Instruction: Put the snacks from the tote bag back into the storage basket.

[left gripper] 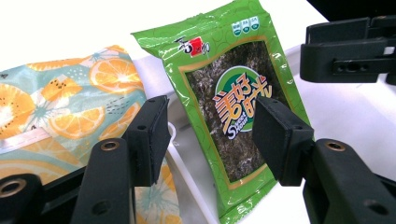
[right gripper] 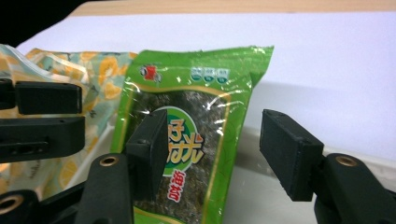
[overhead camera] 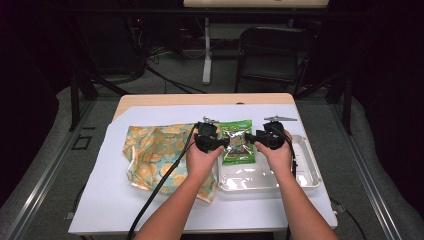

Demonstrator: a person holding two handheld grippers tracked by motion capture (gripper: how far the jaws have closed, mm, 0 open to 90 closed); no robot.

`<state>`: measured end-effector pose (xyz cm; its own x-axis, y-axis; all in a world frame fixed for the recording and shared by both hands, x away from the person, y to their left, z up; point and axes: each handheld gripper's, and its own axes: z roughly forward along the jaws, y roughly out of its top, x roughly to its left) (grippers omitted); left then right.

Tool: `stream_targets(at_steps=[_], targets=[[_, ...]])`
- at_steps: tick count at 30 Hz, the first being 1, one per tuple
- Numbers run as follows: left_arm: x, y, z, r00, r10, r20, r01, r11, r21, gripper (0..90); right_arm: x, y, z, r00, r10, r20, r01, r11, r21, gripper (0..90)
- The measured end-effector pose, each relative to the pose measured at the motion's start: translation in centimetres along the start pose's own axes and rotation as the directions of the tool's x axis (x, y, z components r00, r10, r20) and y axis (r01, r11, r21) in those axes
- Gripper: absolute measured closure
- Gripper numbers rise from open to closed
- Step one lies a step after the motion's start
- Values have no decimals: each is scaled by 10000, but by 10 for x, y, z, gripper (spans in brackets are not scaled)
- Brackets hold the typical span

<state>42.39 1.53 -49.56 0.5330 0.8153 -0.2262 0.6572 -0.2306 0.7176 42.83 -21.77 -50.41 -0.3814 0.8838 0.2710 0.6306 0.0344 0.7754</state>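
Observation:
A green seaweed snack packet [overhead camera: 238, 142] [left gripper: 233, 107] [right gripper: 196, 116] lies in the far left part of a clear plastic tray [overhead camera: 300, 175], its top edge propped on the tray's rim. My left gripper [overhead camera: 226, 143] [left gripper: 212, 126] points at the packet from the left with its jaws standing wide, the pads clear of the wrapper. From the right, my right gripper [overhead camera: 251, 136] [right gripper: 215, 140] faces the packet, also open and not touching it. Each gripper shows in the other's view: the right gripper [left gripper: 345, 51] at the upper right, the left gripper [right gripper: 42, 121] at the left.
An orange-slice print bag [overhead camera: 155, 150] [left gripper: 70, 98] [right gripper: 93, 74] lies flat on the white sheet [overhead camera: 150, 210] left of the tray, touching its left rim. Both cables trail toward the near table edge. A chair and stands are on the floor beyond the table.

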Motion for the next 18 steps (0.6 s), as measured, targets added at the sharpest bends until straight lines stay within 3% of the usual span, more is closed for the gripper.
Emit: stream_targets(at_steps=[8,18], targets=[[-2,2,-9,9999,56,91,-54,9998,-193,463,11,6,-10,9994,-337,-115,334,9990,-282,422],[-2,6,-32,9991,383,189,-372,9976,-589,462,24,12,-21,9967,-751,-323,729,9953,-632,423]])
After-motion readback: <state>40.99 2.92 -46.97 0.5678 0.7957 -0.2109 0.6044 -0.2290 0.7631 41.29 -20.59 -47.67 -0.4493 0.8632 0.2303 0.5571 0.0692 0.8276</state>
